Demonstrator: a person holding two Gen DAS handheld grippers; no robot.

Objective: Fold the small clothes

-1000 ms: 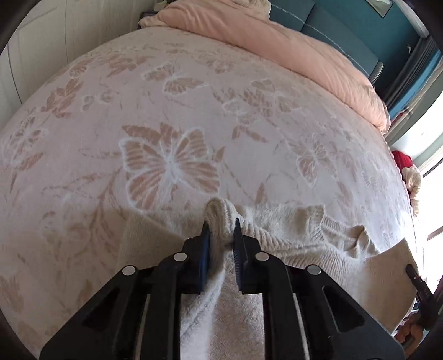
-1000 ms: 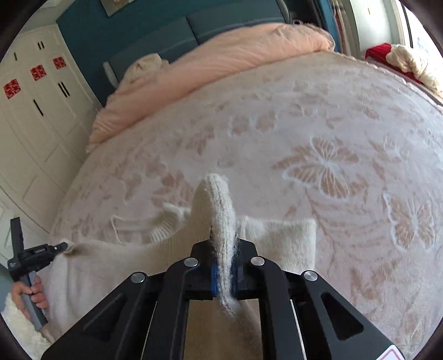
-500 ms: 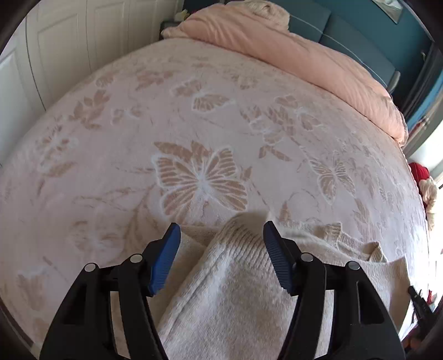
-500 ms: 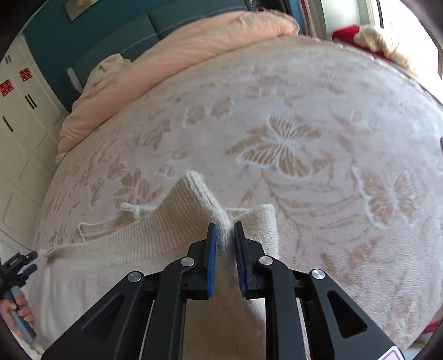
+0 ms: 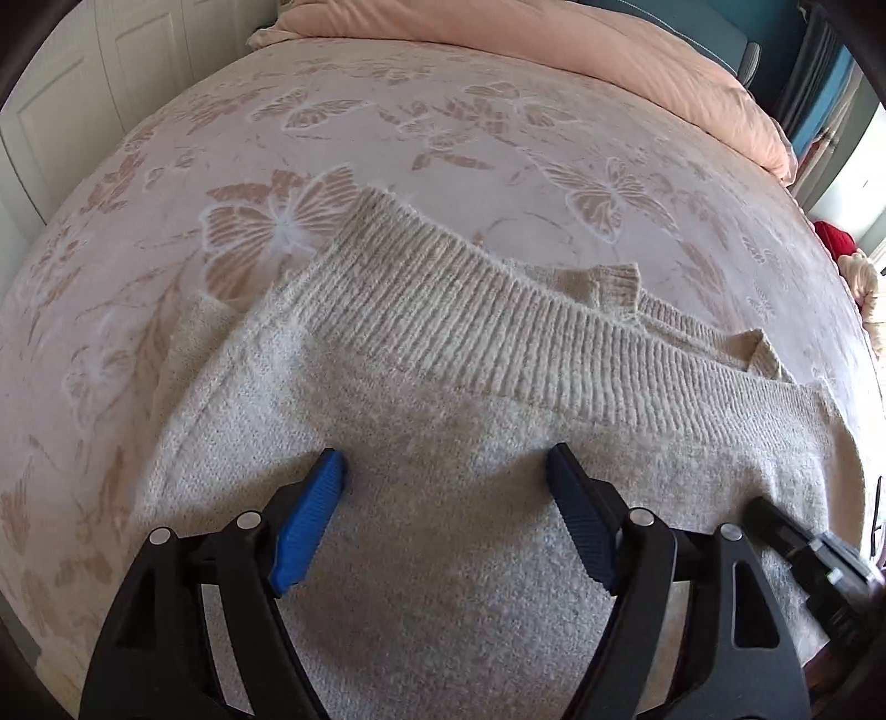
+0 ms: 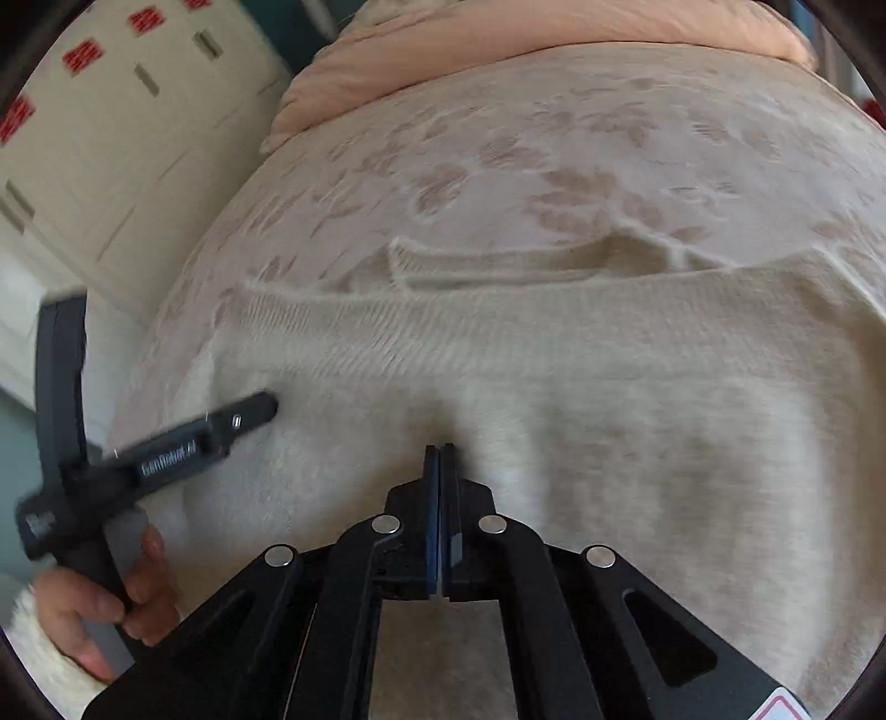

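Observation:
A cream knitted sweater (image 5: 443, 421) lies folded over on the bed, its ribbed hem band (image 5: 498, 321) on top across the far edge. My left gripper (image 5: 446, 471) is open and empty, just above the sweater's near part. The sweater also fills the right wrist view (image 6: 554, 360). My right gripper (image 6: 440, 451) is shut with nothing between its pads, above the sweater. The left gripper shows at the left of the right wrist view (image 6: 243, 415), held by a hand.
The bed has a pink bedspread with butterfly patterns (image 5: 387, 138). A peach duvet (image 5: 609, 50) is bunched at the head end. White wardrobe doors (image 6: 111, 138) stand along the left side. A red item (image 5: 836, 238) lies past the bed's right edge.
Both grippers let go of the sweater's hem and pulled back toward me. The left opened first and stayed wide; the right released and closed empty. The hem now lies flat.

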